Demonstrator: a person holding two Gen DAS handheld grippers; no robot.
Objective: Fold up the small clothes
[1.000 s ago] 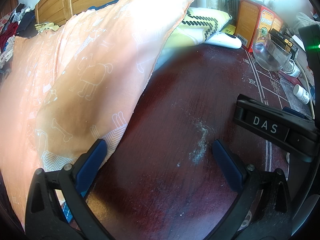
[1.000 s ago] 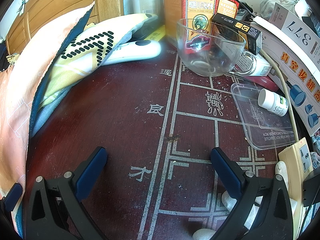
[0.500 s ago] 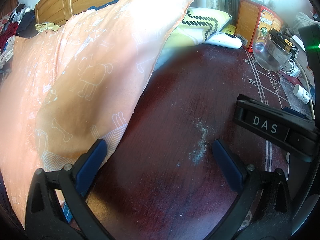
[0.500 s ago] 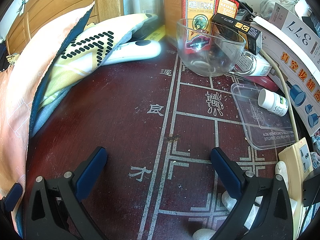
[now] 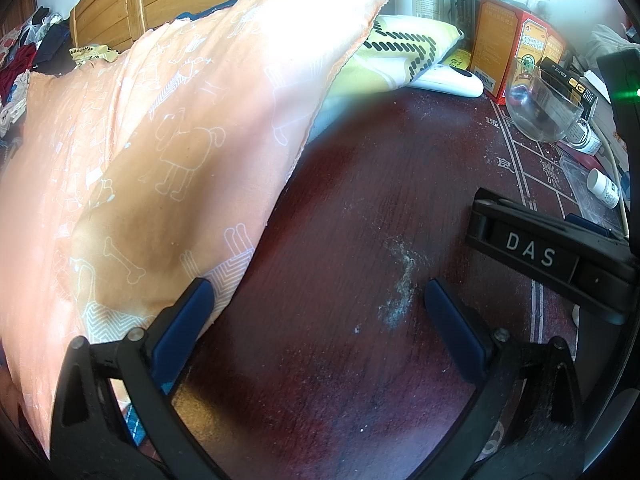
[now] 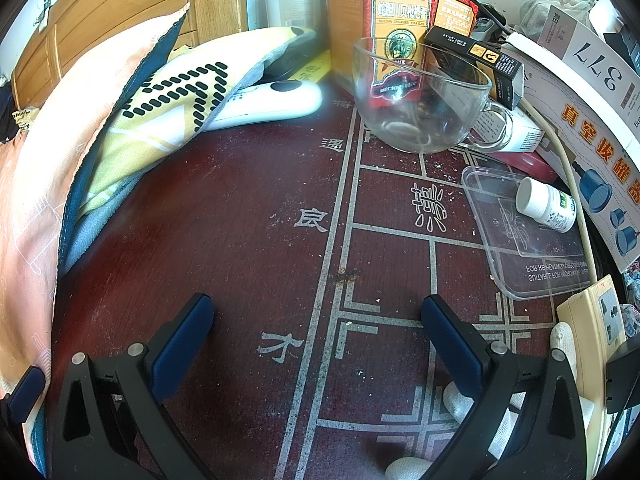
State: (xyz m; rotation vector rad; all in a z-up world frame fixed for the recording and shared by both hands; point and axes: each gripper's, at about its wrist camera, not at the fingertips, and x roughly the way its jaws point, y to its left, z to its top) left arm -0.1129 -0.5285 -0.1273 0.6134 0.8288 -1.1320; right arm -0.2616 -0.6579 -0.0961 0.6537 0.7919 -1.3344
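A big orange pillow (image 5: 160, 128) printed with white dogs and bones leans over the left side of the dark red table (image 5: 360, 208). Behind it lies a yellow cushion with black dashes (image 5: 404, 52). My left gripper (image 5: 316, 312) is open just above the table, its left fingertip right at the pillow's lower edge. My right gripper (image 6: 316, 320) is open over the table's white line pattern, with nothing between its fingers. The right gripper's black body marked DAS (image 5: 548, 252) shows in the left wrist view. I cannot make out any small clothes on the table itself.
A glass cup (image 6: 424, 100), red medicine boxes (image 6: 392, 28), a white remote (image 6: 264, 104), a clear plastic lid (image 6: 524, 236) with a white pill bottle (image 6: 546, 204), a power strip (image 6: 596, 320) and a printed carton (image 6: 592, 112) crowd the back and right. Clothes pile (image 5: 24, 68) far left.
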